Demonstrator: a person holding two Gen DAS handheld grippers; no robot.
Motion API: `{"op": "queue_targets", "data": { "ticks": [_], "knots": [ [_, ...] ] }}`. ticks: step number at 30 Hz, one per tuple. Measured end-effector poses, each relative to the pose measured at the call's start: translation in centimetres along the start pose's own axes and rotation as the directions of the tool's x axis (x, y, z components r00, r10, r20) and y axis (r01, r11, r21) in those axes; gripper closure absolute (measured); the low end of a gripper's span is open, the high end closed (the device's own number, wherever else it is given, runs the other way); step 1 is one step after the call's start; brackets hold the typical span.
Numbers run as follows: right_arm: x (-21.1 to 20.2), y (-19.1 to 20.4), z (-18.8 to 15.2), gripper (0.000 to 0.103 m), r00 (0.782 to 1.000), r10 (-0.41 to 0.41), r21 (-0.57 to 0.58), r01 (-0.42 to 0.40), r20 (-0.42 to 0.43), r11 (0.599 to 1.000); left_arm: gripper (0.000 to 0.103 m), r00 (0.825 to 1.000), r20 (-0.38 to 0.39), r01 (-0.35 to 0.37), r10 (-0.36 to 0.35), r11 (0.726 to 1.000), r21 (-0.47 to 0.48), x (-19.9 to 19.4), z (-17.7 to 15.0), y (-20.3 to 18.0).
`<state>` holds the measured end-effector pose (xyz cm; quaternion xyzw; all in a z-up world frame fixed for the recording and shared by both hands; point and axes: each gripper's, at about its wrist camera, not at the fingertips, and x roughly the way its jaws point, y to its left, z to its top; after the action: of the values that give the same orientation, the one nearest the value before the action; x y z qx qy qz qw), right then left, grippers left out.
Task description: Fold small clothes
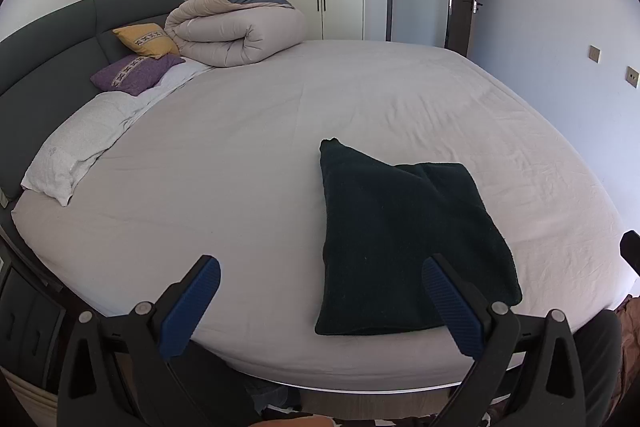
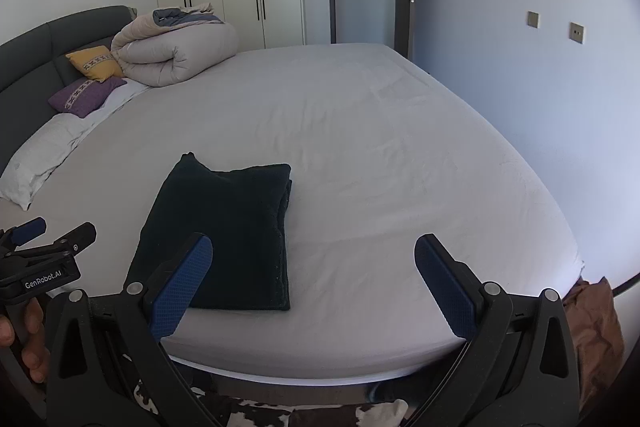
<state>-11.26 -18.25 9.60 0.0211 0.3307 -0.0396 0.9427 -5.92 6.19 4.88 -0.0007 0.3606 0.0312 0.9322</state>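
A dark folded garment (image 1: 404, 239) lies flat on the bed's light sheet (image 1: 240, 155) near the front edge; it also shows in the right wrist view (image 2: 228, 235). My left gripper (image 1: 320, 269) is open and empty, held above the bed edge, its right fingertip over the garment's near corner. My right gripper (image 2: 312, 251) is open and empty, to the right of the garment, its left fingertip over the garment's near edge. The left gripper (image 2: 52, 231) shows at the left edge of the right wrist view, held in a hand.
A rolled duvet (image 1: 236, 27), a yellow cushion (image 1: 146, 39), a purple cushion (image 1: 134, 73) and a white pillow (image 1: 76, 143) lie by the dark headboard (image 1: 48, 39). Wardrobes and a door stand behind. A brown cloth (image 2: 592, 323) hangs at the bed's right corner.
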Motion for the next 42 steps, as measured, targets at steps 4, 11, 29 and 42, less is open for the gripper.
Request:
{"op": "queue_targets", "data": {
  "ticks": [4,11,29,42],
  "knots": [
    [0.5,0.6,-0.1,0.000,1.000,-0.001,-0.007,0.001,-0.002,1.000,0.000,1.000,-0.008,0.003,-0.003,1.000,0.001,0.2,-0.1,0.0],
    [1.0,1.5,-0.5,0.000,1.000,0.000,-0.015,0.000,-0.010,1.000,0.000,1.000,-0.017,0.013,-0.013,1.000,0.000,0.3,-0.2,0.0],
    [2.0,2.5,-1.2,0.000,0.999,-0.004,-0.013,0.004,-0.033,1.000,0.000,1.000,-0.018,0.015,-0.014,1.000,0.002,0.3,-0.4,-0.2],
    [3.8,2.6,-1.6,0.000,0.997,-0.047,-0.023,0.045,-0.069,0.999,0.000,1.000,-0.022,0.012,-0.012,1.000,0.002,0.6,-0.5,-0.1]
  ]
}}
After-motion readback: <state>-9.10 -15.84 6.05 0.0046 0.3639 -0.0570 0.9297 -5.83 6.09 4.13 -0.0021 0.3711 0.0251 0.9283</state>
